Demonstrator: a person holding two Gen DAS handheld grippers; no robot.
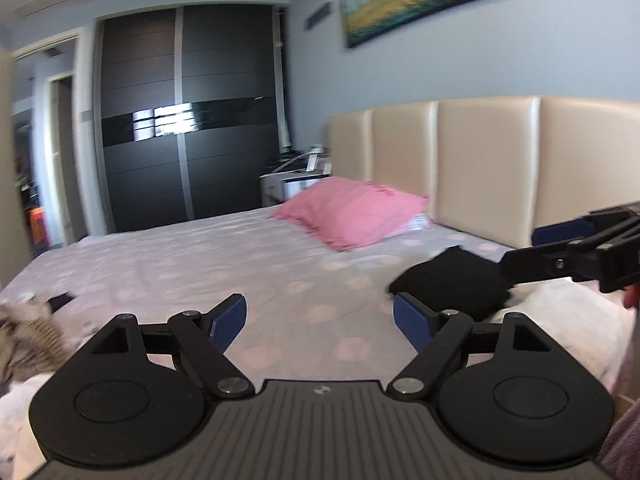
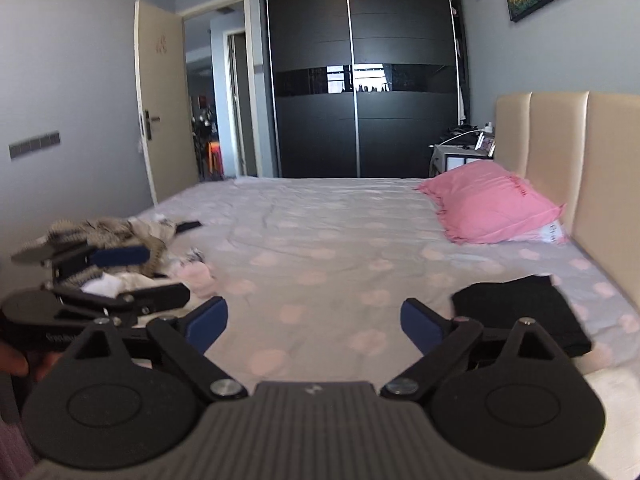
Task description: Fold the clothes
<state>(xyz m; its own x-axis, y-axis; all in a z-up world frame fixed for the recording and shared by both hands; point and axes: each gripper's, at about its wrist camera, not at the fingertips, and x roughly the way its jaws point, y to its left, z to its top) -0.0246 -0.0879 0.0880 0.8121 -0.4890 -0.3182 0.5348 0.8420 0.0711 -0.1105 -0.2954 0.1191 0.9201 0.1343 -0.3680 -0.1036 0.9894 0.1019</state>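
Flat black folded garment [image 2: 524,312], rumpled clothes pile [image 2: 108,236], dotted bedsheet [image 2: 320,232]

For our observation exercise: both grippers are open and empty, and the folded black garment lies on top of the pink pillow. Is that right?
Not quite. The folded black garment lies flat on the bedsheet, apart from the pink pillow, as the right wrist view shows. Both grippers are open and empty.

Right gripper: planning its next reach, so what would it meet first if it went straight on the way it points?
Probably the bare bedsheet: the right gripper is open and empty, tilted slightly down. The black garment lies off to its right.
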